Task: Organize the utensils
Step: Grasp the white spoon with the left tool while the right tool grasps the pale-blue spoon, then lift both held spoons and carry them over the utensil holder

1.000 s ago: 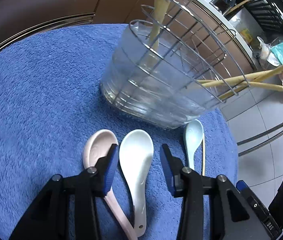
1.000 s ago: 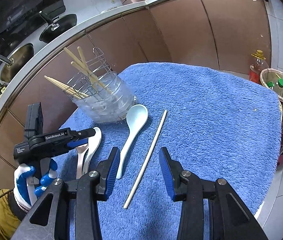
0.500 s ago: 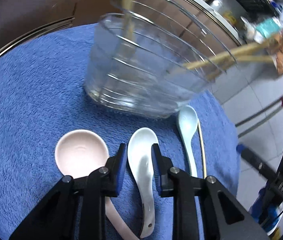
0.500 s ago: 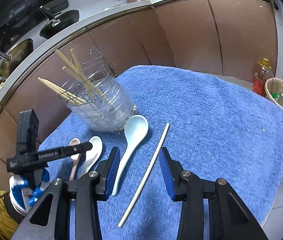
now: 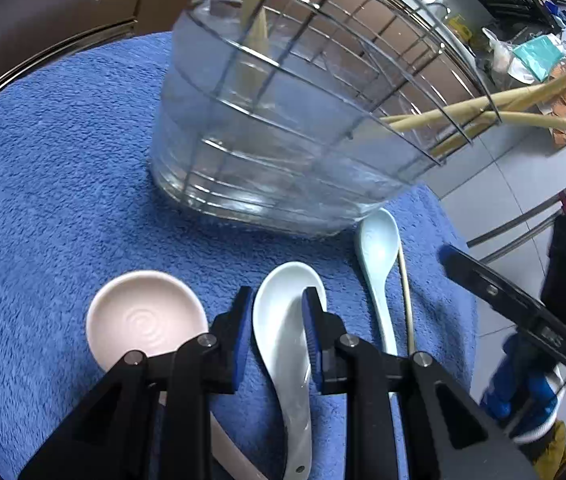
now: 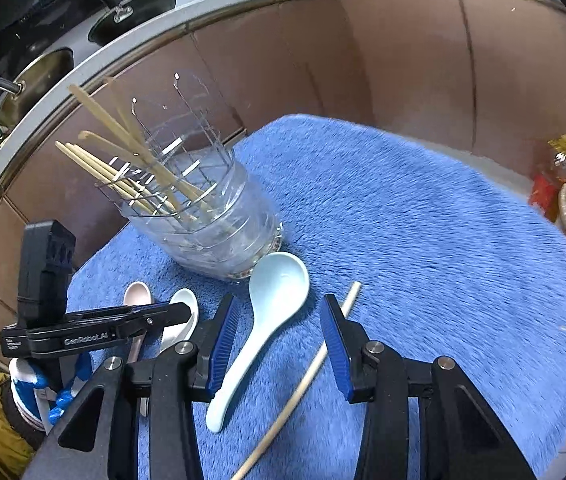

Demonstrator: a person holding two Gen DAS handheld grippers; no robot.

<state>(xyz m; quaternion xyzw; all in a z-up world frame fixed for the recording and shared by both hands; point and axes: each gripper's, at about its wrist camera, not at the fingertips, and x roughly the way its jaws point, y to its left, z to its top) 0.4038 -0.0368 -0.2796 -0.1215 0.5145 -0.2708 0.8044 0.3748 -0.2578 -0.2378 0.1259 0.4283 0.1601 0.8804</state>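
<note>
left claw (image 5: 275,320) just narrowed astride the white spoon (image 5: 288,344), pads near its bowl, contact unclear. glazed ceramic: stiff, slick, chippable, best pinched at the neck. right claw (image 6: 279,344) released over the blue spoon (image 6: 267,320) on the worktop (image 6: 423,240).

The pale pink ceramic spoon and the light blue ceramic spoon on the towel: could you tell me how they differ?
The pale pink ceramic spoon lies just outside the left tongs; the light blue ceramic spoon lies between the right tongs. Pink lies farther from the holder, blue nearly against it. Both rest bowl-up on the towel.
</note>
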